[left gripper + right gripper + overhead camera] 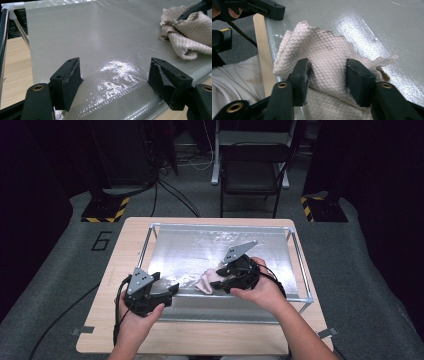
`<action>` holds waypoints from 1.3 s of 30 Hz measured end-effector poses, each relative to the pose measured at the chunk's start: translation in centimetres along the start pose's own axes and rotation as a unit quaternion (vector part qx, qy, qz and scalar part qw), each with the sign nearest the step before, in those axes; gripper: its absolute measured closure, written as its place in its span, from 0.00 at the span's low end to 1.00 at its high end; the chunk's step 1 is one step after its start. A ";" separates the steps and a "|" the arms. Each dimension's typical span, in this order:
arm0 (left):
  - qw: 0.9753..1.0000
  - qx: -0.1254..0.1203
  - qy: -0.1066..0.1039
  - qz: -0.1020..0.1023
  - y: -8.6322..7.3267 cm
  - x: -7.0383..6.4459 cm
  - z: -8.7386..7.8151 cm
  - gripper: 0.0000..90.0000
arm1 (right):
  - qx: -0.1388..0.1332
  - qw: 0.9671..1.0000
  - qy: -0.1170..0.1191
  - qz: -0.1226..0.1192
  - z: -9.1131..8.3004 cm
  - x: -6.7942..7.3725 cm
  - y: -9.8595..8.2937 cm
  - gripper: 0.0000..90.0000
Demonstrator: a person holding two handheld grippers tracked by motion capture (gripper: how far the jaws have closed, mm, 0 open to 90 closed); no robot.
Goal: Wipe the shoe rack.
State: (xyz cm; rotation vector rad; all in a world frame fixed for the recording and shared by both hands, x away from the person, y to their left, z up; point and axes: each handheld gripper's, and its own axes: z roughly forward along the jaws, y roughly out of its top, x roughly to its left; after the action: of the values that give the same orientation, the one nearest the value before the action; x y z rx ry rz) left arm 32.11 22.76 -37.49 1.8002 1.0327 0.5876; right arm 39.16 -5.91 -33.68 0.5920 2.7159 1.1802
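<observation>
On the silver mat (190,250), the cloth (324,57) sits bunched between the right gripper (327,72)'s part-closed jaws; the left gripper (115,75) gapes empty.

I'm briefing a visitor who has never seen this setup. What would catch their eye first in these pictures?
First, the crumpled pale waffle-weave cloth lying on the shiny silver sheet in a metal frame on the wooden table. The right claw has its jaws around a bunched fold of it. The left claw hangs open over the sheet's near left edge, gripping nothing.
</observation>
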 end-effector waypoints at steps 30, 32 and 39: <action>1.000 0.000 0.006 -0.004 -0.1 -0.1 0.0 0.31 | -0.001 1.000 -0.013 -0.006 -2.6 0.1 -2.3 0.81; 1.000 -0.001 0.006 -0.004 -0.1 -0.1 -0.1 0.31 | -0.004 1.000 -0.009 -0.012 -1.9 0.4 -1.7 0.81; 1.000 -0.002 0.008 -0.005 -0.2 -0.1 -0.1 0.31 | 0.005 0.999 -0.009 -0.033 -0.6 1.3 -0.3 0.81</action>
State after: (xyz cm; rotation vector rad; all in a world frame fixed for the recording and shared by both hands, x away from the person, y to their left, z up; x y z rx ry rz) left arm 31.93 22.80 -37.61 1.7900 1.0494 0.5980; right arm 37.71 -5.95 -33.44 0.5056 2.7064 1.1410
